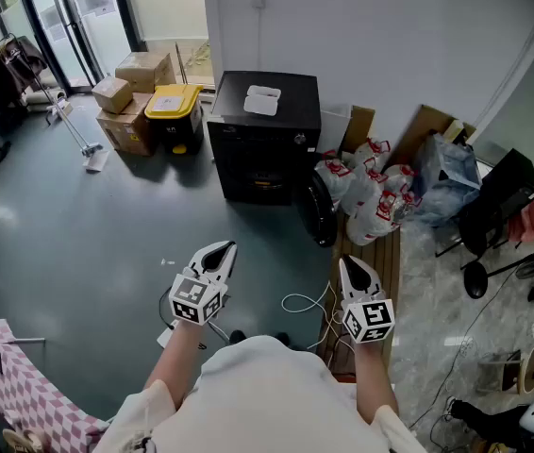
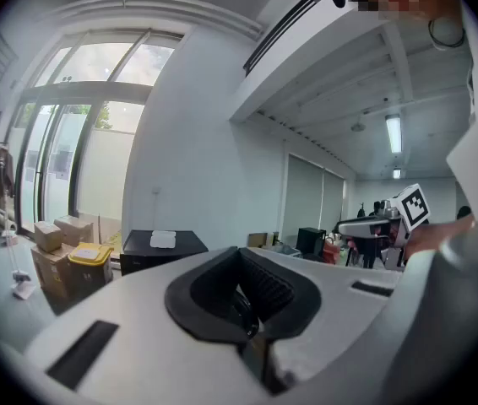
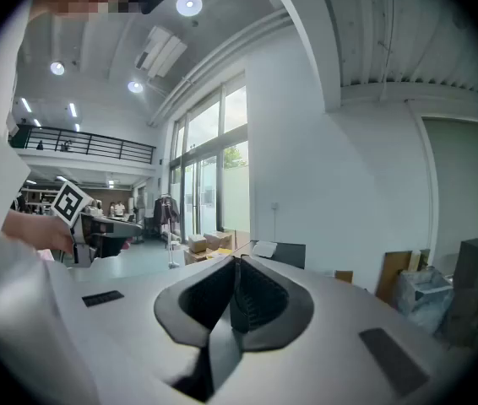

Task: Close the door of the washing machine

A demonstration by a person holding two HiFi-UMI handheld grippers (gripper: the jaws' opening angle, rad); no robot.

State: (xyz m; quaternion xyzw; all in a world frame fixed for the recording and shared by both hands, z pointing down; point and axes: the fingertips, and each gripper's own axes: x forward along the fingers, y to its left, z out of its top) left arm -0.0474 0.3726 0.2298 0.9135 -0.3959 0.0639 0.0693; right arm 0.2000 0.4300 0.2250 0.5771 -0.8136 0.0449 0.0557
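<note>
The washing machine [image 1: 265, 135] is a black box against the white wall, with a white tray [image 1: 262, 100] on top. Its dark round door [image 1: 319, 213] hangs open at the machine's lower right. The person holds both grippers level in front of the body, well short of the machine. The left gripper [image 1: 225, 250] is shut with nothing in it. The right gripper [image 1: 350, 264] is also shut and empty. In the left gripper view the machine [image 2: 161, 247] shows far beyond the closed left gripper [image 2: 239, 253]. The right gripper view has it [image 3: 279, 253] just past the closed right gripper [image 3: 237, 261].
Cardboard boxes [image 1: 127, 92] and a yellow-lidded bin [image 1: 175, 111] stand left of the machine. Red-and-white bags [image 1: 373, 192] pile up on its right, above a wooden board. A white cable [image 1: 305, 302] lies on the floor between the grippers. A pink checked cloth [image 1: 12, 380] is at the lower left.
</note>
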